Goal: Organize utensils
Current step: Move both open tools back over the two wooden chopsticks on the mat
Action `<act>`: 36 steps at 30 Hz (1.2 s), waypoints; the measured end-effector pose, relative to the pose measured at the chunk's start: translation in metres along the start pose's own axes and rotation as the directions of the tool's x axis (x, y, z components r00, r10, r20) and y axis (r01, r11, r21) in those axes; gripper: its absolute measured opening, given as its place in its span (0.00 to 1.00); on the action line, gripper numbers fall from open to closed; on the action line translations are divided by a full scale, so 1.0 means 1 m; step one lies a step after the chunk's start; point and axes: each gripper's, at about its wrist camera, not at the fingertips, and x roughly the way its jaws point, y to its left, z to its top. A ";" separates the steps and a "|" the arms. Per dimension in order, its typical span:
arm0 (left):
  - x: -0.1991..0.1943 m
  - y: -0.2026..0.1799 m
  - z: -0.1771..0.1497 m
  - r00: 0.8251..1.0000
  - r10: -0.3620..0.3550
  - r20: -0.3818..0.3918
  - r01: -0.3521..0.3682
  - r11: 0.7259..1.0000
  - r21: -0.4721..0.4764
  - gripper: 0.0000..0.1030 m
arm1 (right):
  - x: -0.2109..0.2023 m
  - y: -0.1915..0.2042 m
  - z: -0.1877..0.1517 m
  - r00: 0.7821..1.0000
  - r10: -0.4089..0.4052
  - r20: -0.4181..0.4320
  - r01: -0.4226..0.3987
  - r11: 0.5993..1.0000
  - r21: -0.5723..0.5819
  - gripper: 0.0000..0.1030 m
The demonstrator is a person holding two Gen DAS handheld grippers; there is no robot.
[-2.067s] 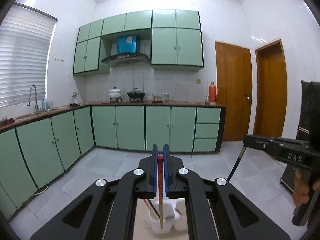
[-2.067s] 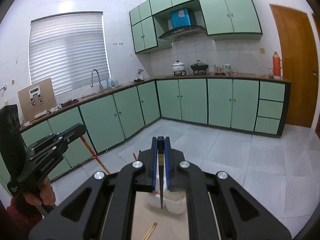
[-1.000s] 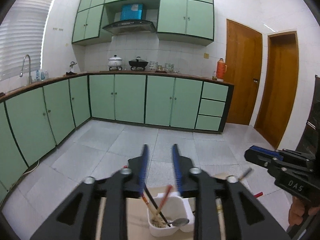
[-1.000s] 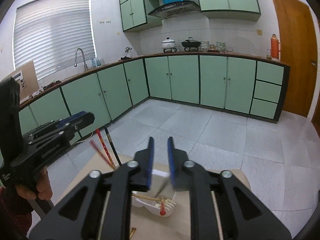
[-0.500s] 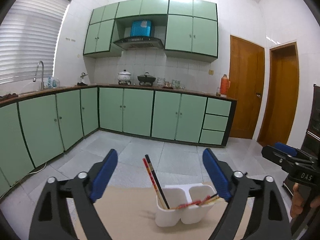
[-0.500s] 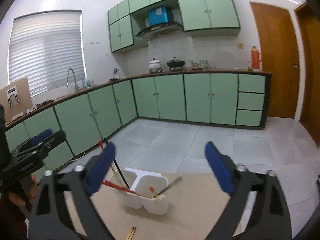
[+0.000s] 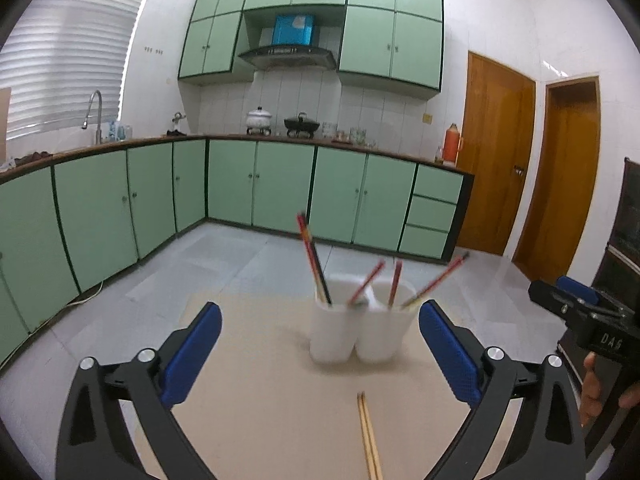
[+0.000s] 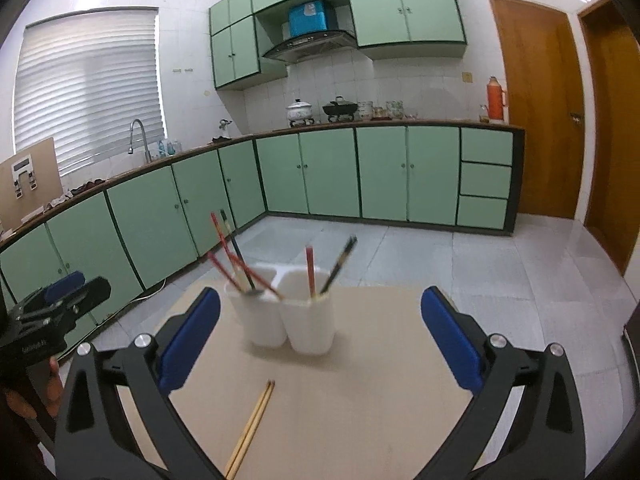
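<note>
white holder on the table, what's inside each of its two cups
In the white holder, the left cup has red and dark chopsticks; the right cup has one red and one dark. Their lower ends are hidden by the walls.

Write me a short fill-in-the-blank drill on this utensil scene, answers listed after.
1. The white holder has ____ compartments.
2. A pair of bamboo chopsticks lies flat on the ____.
3. The right gripper holds ____.
4. The cabinet doors are ____.

Answers: two; table; nothing; green

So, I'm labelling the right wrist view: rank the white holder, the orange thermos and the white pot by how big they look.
1. white holder, though nearness inflates it
2. orange thermos
3. white pot, close to the thermos
</note>
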 end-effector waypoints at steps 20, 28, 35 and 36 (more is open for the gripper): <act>-0.043 0.015 -0.139 0.981 0.078 -0.177 -0.065 0.995 0.079 0.94 | -0.026 0.035 -0.147 0.985 0.012 -0.170 -0.010 1.000 0.012 0.94; -0.048 0.019 -0.171 0.972 0.083 -0.222 -0.064 0.994 0.094 0.94 | -0.032 0.061 -0.181 0.970 0.063 -0.233 -0.076 0.996 -0.047 0.72; -0.054 0.025 -0.185 0.965 0.109 -0.238 -0.092 0.993 0.079 0.94 | -0.027 0.080 -0.203 0.948 0.096 -0.305 -0.115 0.992 -0.045 0.62; -0.055 0.026 -0.185 0.964 0.113 -0.242 -0.096 0.992 0.081 0.94 | -0.026 0.081 -0.205 0.945 0.100 -0.313 -0.119 0.992 -0.044 0.62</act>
